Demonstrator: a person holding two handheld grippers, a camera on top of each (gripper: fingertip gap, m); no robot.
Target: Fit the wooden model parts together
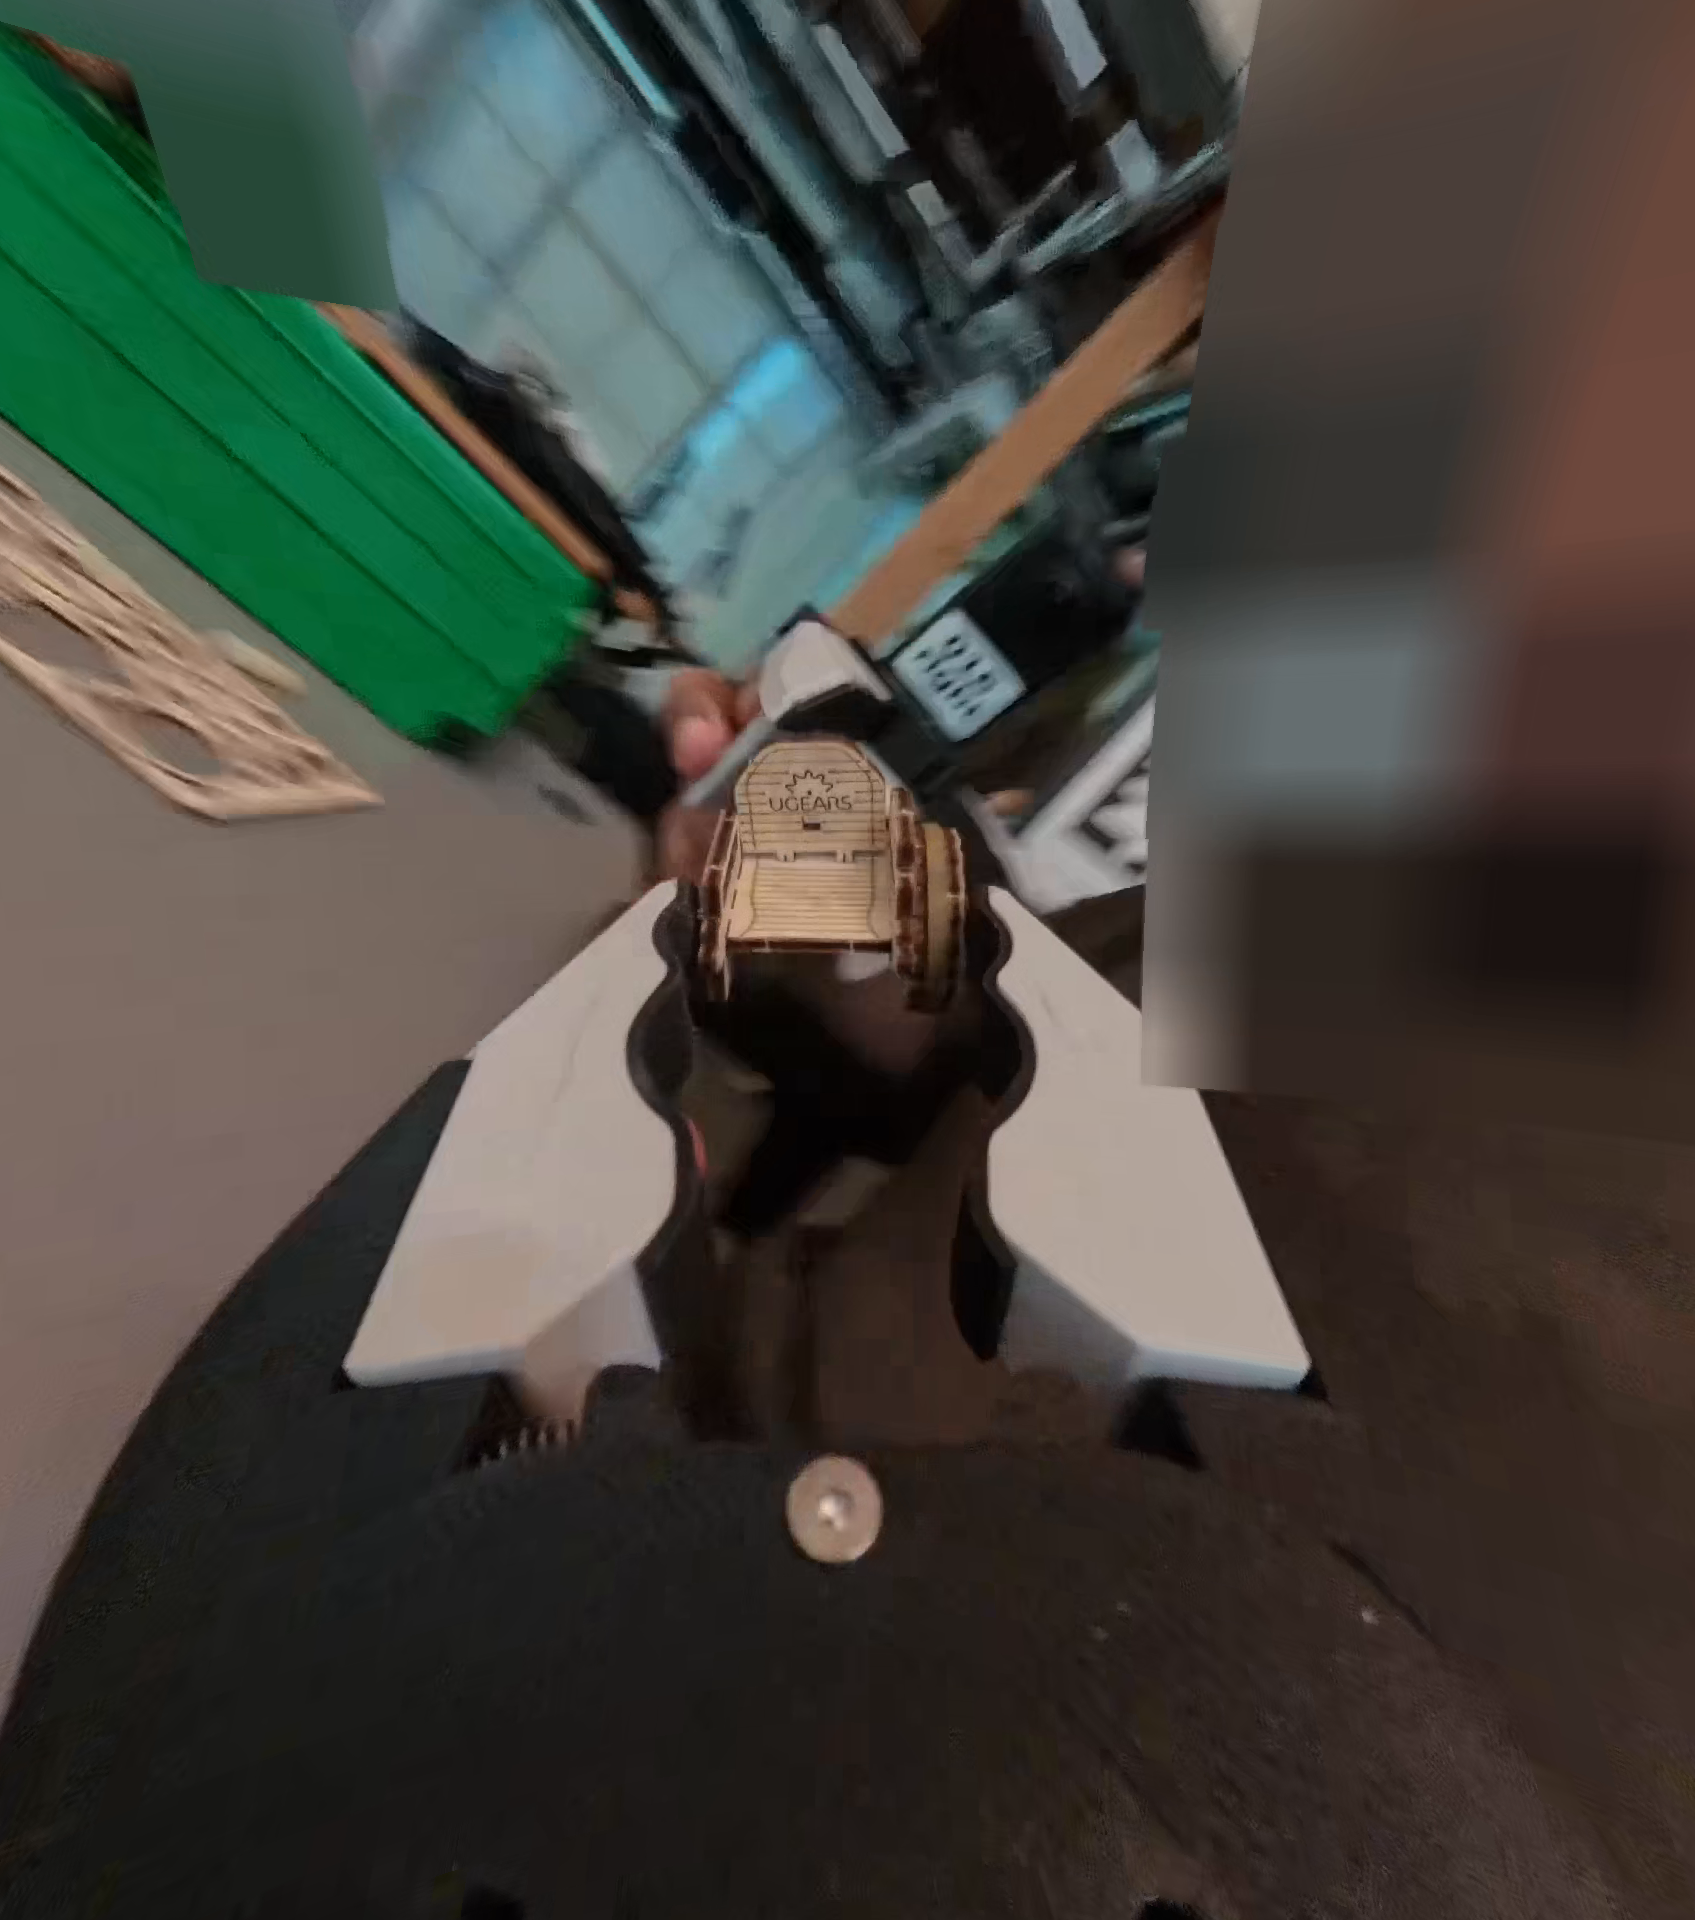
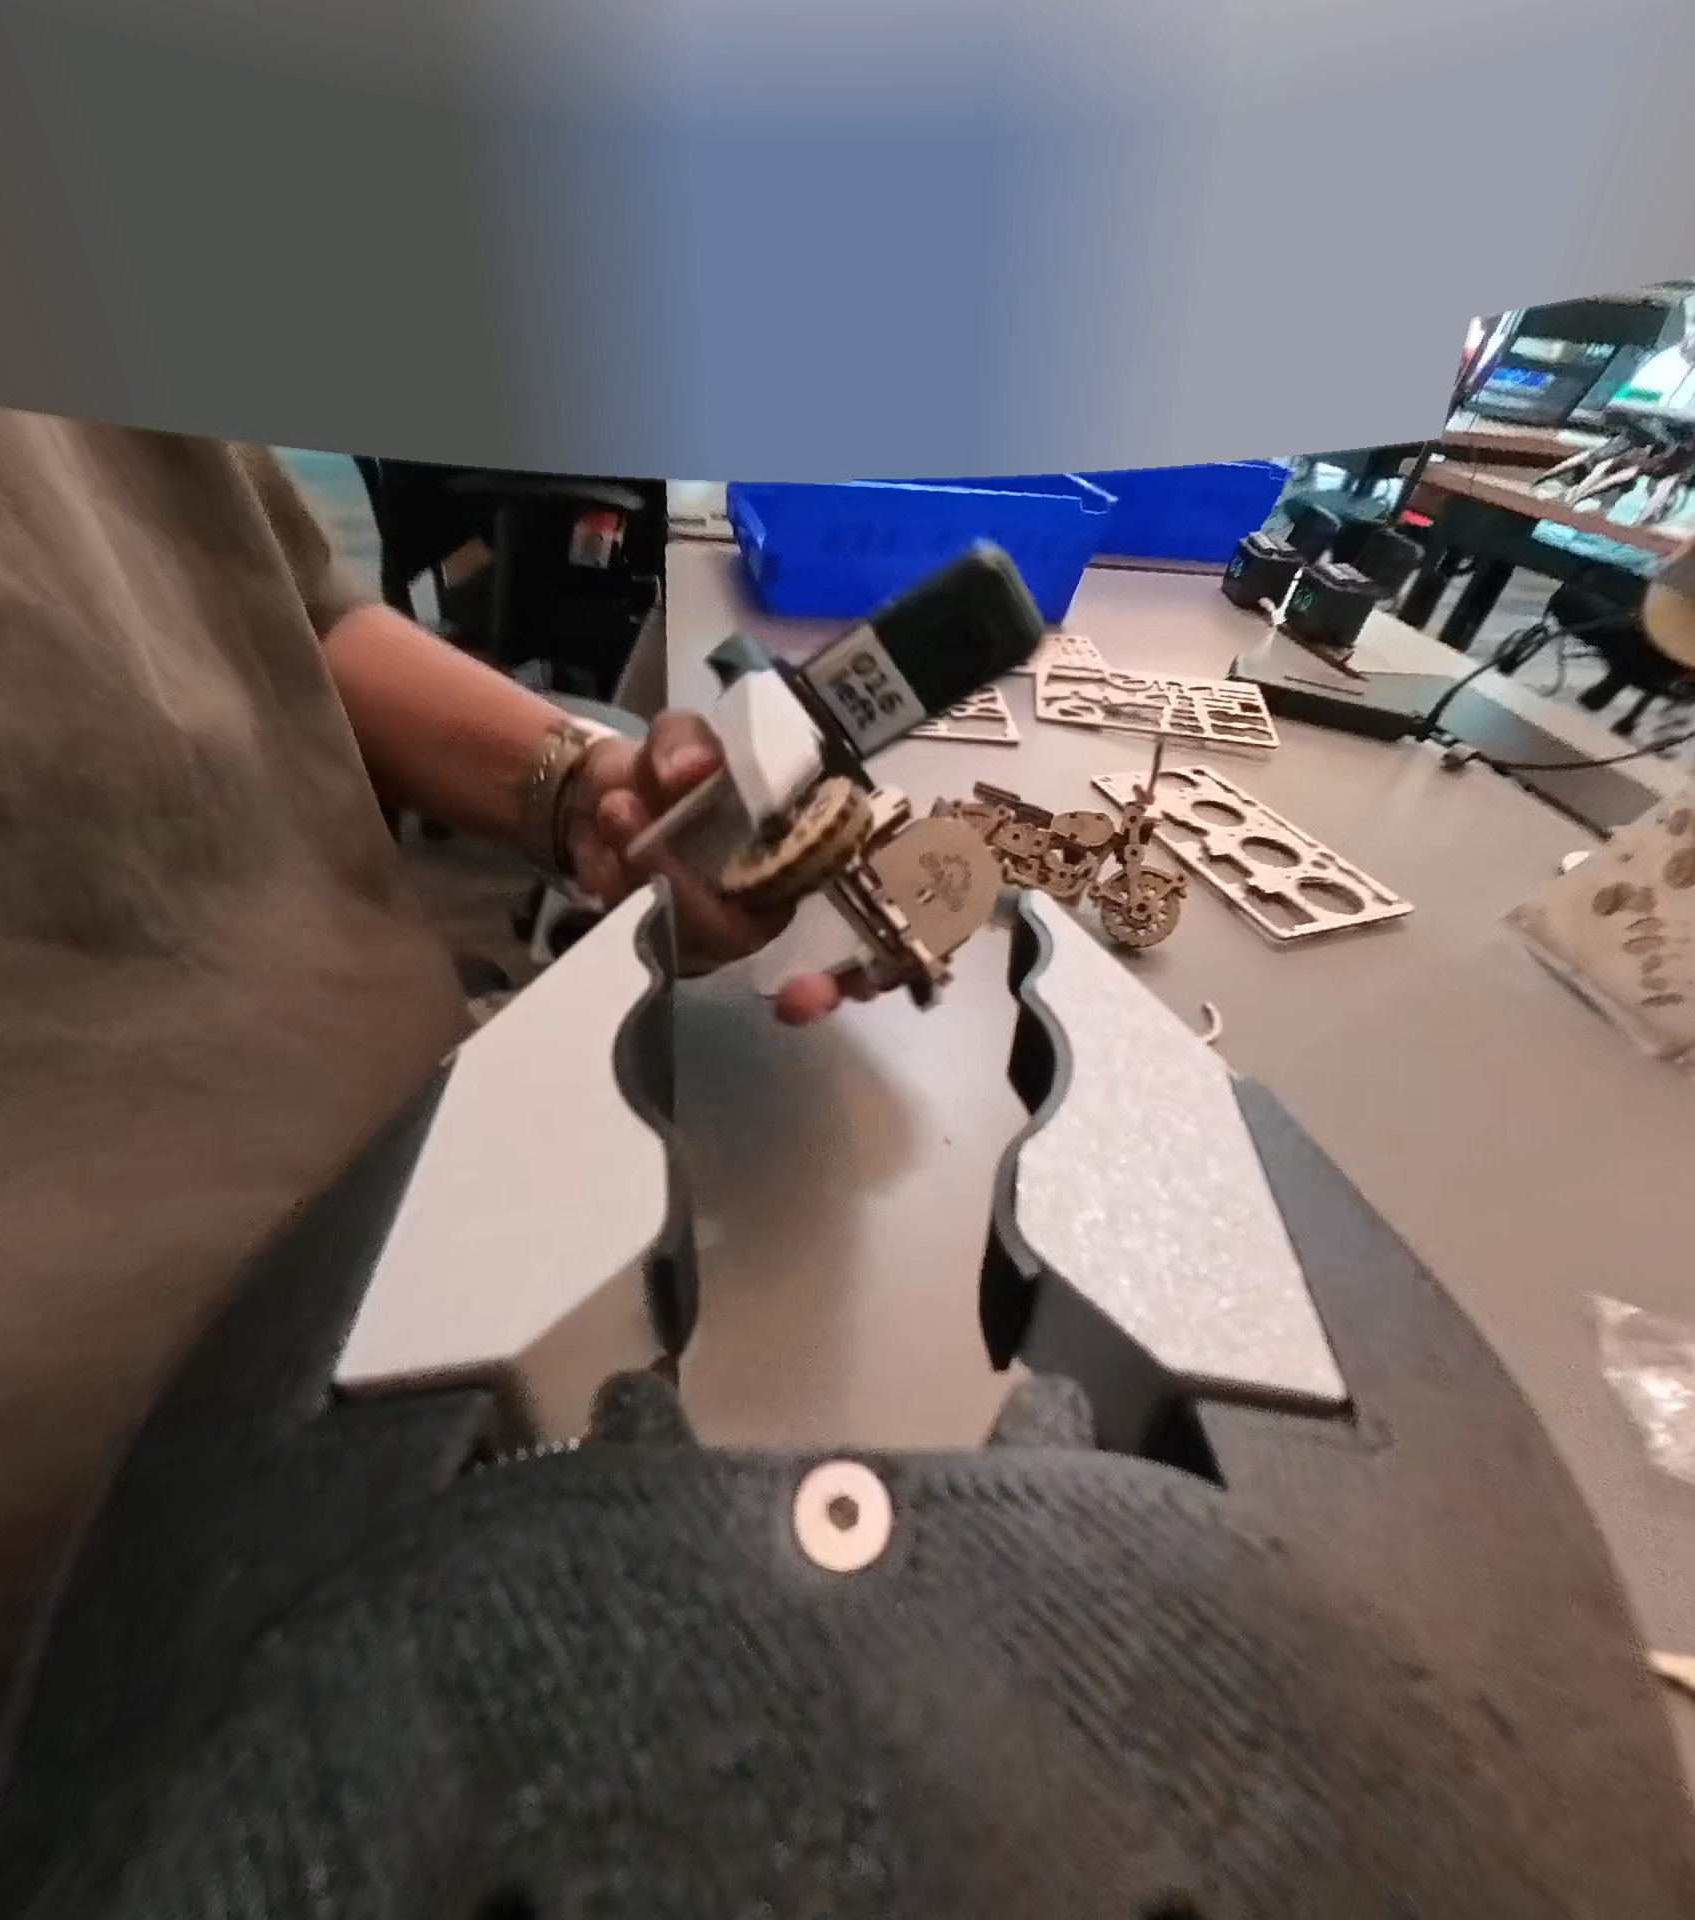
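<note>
left gripper: fingers clenched on wooden sidecar, held off the desk | right gripper: fingers released, empty | motorcycle model at 1 o'clock on desk | handling: light, brittle plywood; grip flat side panels, not wheel.

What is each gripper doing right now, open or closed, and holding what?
Left gripper: closed on the wooden sidecar, held in the air.
Right gripper: open, holding nothing; its fingers are apart, facing the sidecar.
</note>
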